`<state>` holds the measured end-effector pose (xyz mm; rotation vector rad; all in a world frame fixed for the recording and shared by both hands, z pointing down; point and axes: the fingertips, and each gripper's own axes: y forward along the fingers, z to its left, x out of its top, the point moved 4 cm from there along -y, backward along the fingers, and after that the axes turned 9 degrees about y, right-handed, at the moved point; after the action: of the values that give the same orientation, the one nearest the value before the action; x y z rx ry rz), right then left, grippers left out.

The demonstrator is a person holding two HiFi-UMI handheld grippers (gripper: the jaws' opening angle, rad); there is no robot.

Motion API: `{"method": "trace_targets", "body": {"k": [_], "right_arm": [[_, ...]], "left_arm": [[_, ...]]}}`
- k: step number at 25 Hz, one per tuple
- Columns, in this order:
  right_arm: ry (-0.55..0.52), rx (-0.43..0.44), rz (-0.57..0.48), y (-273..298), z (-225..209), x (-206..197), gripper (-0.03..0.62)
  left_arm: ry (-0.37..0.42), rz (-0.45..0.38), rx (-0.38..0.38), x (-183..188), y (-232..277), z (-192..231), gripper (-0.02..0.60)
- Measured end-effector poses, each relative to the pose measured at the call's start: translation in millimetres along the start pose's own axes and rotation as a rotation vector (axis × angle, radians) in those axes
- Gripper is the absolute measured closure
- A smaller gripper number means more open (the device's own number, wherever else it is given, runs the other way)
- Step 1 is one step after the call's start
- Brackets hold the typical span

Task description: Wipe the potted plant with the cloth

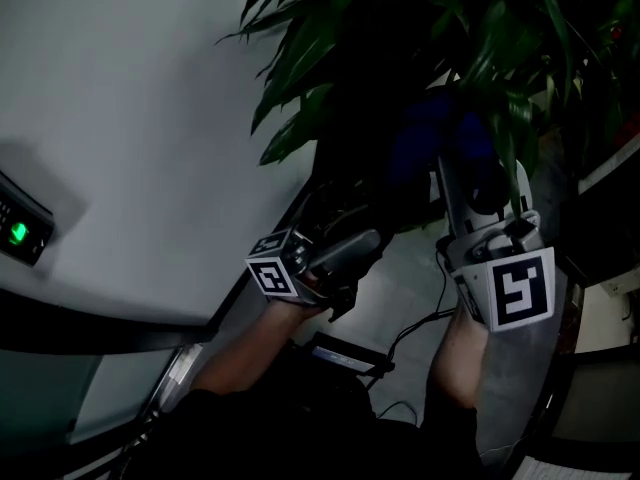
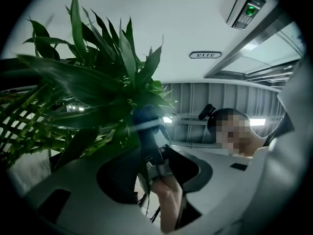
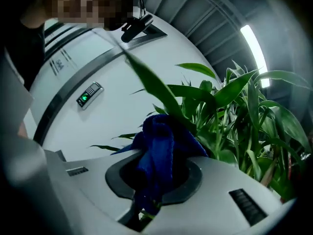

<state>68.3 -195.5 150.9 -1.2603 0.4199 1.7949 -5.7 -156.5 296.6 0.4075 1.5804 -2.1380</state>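
Dim, fisheye-warped views; potted plant (image 1: 440, 58) shadowed.

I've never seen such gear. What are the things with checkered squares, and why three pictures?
No robot: a person holds a two-jaw gripper in each hand; the marker cubes belong to them. One picture comes from a head camera looking down, the others from a camera on each gripper. The right gripper is clamped on a blue cloth, held among the leaves of the potted plant. The left gripper points into the foliage; whether it grips a leaf I cannot tell.
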Motion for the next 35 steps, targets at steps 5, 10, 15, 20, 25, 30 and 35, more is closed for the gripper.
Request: {"method": "trace_targets", "body": {"k": [5, 10, 15, 20, 25, 30, 35], "right_arm": [[-0.089, 0.004, 0.14, 18.3, 7.6, -42.4, 0.514], [-0.119, 0.105, 0.215, 9.9, 40.7, -62.8, 0.516], [-0.095, 0.192, 0.255, -12.1, 61.3, -73.7, 0.516], [-0.061, 0.296, 0.24, -34.3, 79.5, -70.6, 0.516], [0.057, 0.369, 0.217, -61.9, 80.3, -55.5, 0.516], [0.025, 0.15, 0.067, -56.9, 41.9, -22.8, 0.515], [0.024, 0.024, -0.049, -33.9, 21.8, -9.0, 0.514]], "left_arm": [[-0.059, -0.068, -0.025, 4.4, -0.2, -1.5, 0.38], [-0.051, -0.073, -0.027, 9.3, 0.1, -4.7, 0.373], [-0.044, -0.069, -0.016, 8.2, 1.1, -6.0, 0.355], [-0.04, -0.063, 0.006, 6.2, -4.3, -5.8, 0.342], [-0.024, -0.019, 0.018, -1.4, -6.1, -5.8, 0.331], [-0.012, -0.006, 0.018, -2.3, -4.3, -7.1, 0.324], [0.001, -0.017, 0.016, -1.3, -3.3, -10.5, 0.324]]}}
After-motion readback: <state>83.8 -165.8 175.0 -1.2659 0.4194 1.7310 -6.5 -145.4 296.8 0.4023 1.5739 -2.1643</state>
